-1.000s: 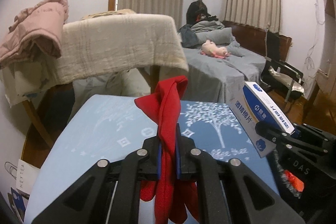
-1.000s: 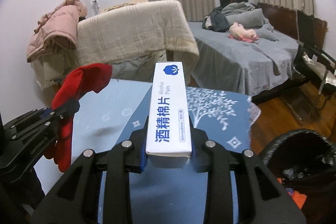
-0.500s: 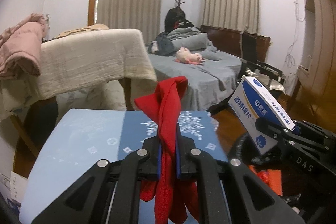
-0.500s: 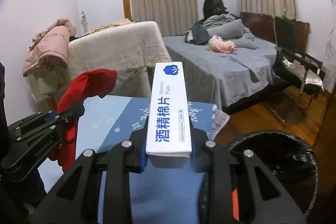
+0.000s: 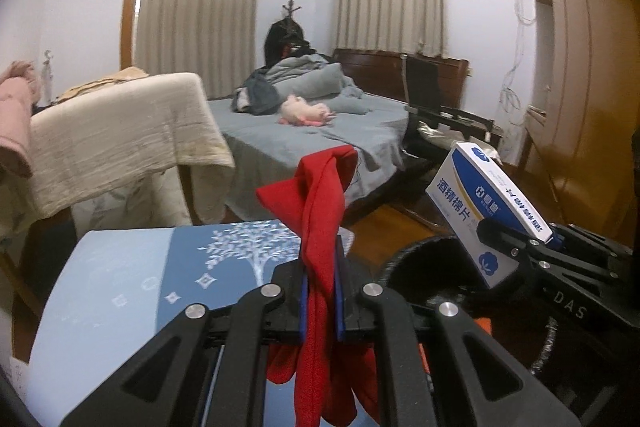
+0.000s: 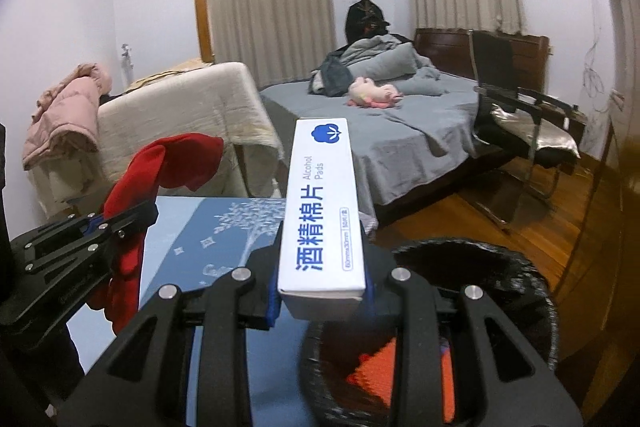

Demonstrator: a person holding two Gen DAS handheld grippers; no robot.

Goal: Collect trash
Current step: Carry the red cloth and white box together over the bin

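My left gripper [image 5: 320, 301] is shut on a red cloth [image 5: 322, 227] that sticks up above the jaws and hangs below them. It also shows in the right wrist view [image 6: 132, 223]. My right gripper [image 6: 322, 301] is shut on a white and blue alcohol pads box [image 6: 322, 203], seen from the left wrist too [image 5: 486, 211]. A black trash bin [image 6: 516, 291] with orange items inside stands low at the right, below the right gripper. The bin's rim [image 5: 420, 259] shows in the left wrist view, behind the box.
A blue table [image 5: 128, 283] with a white tree print lies below the left gripper. Beyond are a chair with a beige blanket [image 5: 120, 143], a grey bed [image 6: 400, 131], a black chair [image 6: 528, 123] and wooden floor [image 6: 560, 215].
Both grippers have swung right, off the table's middle toward its right edge, each with its load. The trash bin has come into view under the right gripper.
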